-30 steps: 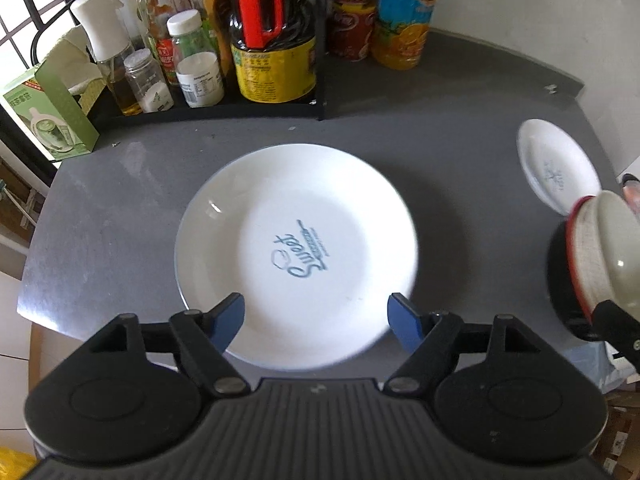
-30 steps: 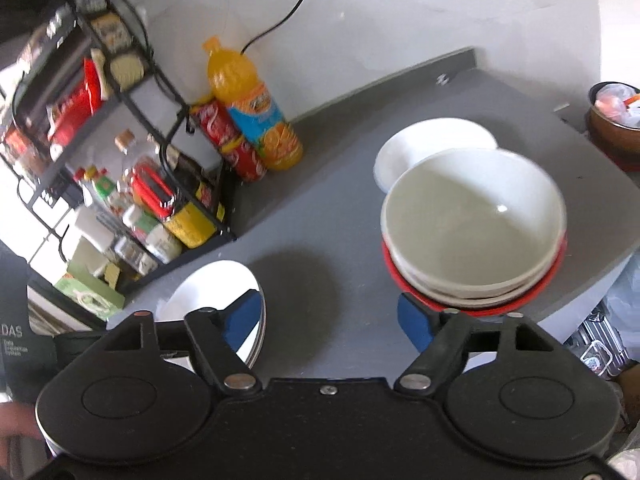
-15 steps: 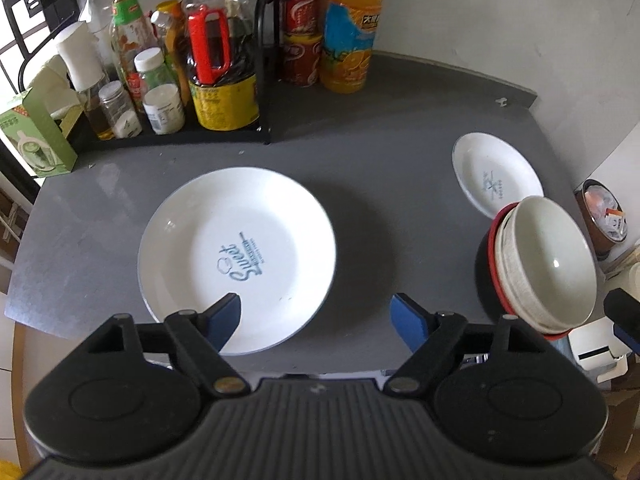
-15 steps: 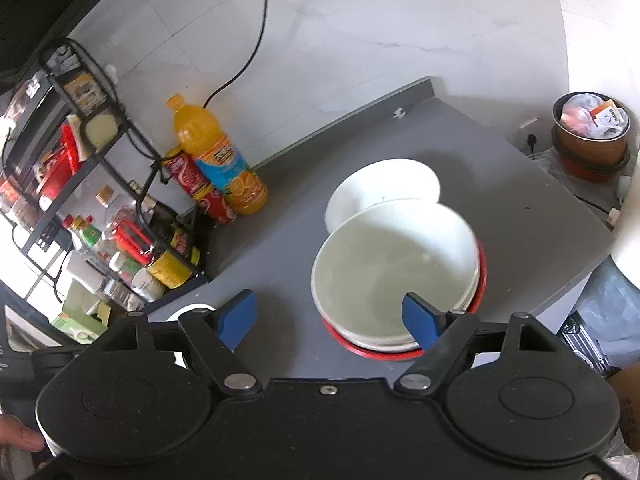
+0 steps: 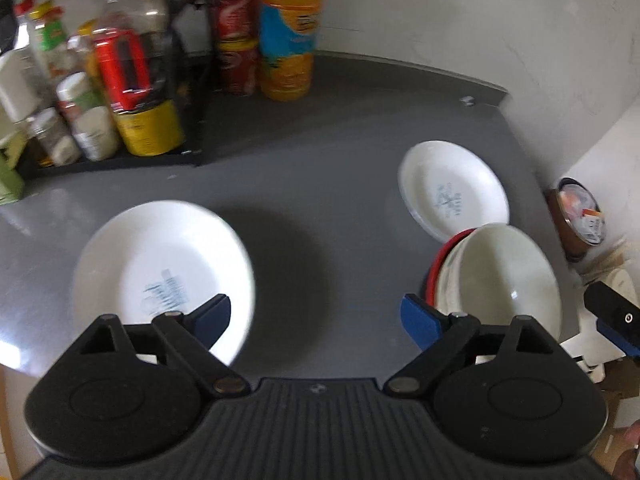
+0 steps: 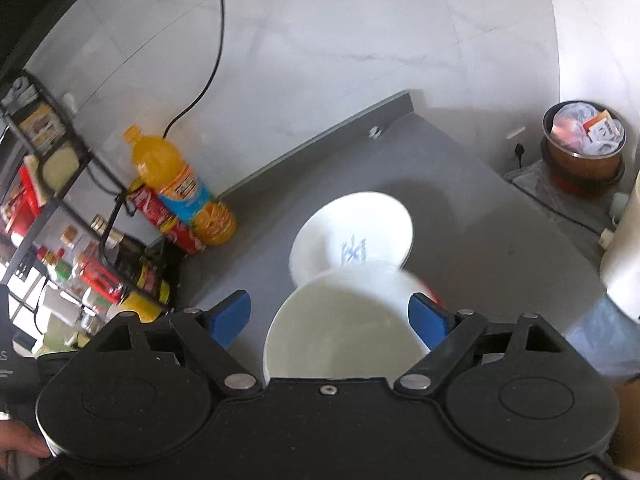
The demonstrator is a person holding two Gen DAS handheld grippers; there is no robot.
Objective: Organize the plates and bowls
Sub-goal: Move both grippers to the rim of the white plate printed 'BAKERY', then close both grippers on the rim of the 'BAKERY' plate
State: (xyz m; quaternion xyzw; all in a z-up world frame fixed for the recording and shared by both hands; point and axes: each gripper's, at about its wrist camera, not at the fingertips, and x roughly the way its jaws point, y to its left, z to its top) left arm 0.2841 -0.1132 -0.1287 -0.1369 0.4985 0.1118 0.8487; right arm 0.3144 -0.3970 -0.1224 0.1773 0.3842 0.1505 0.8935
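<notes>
Two grippers, both with jaws wide and just opening further, nothing gripped. Left gripper (image 5: 316, 316) hangs over bare grey countertop (image 5: 320, 184); large white plate (image 5: 160, 268) lies at the counter's near left. Right gripper (image 6: 330, 318) hangs above the stacked white bowls (image 6: 344, 328), which sit in a red-rimmed bowl (image 5: 434, 268) at the near right edge. Small white plate (image 6: 352, 232) lies just behind, partly overlapped. Orange drink bottle (image 6: 180, 188) and cans (image 5: 236, 48) stand at the back edge.

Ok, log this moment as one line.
left gripper: open, empty | right gripper: open, empty | large plate, small plate, bowl stack: on counter
</notes>
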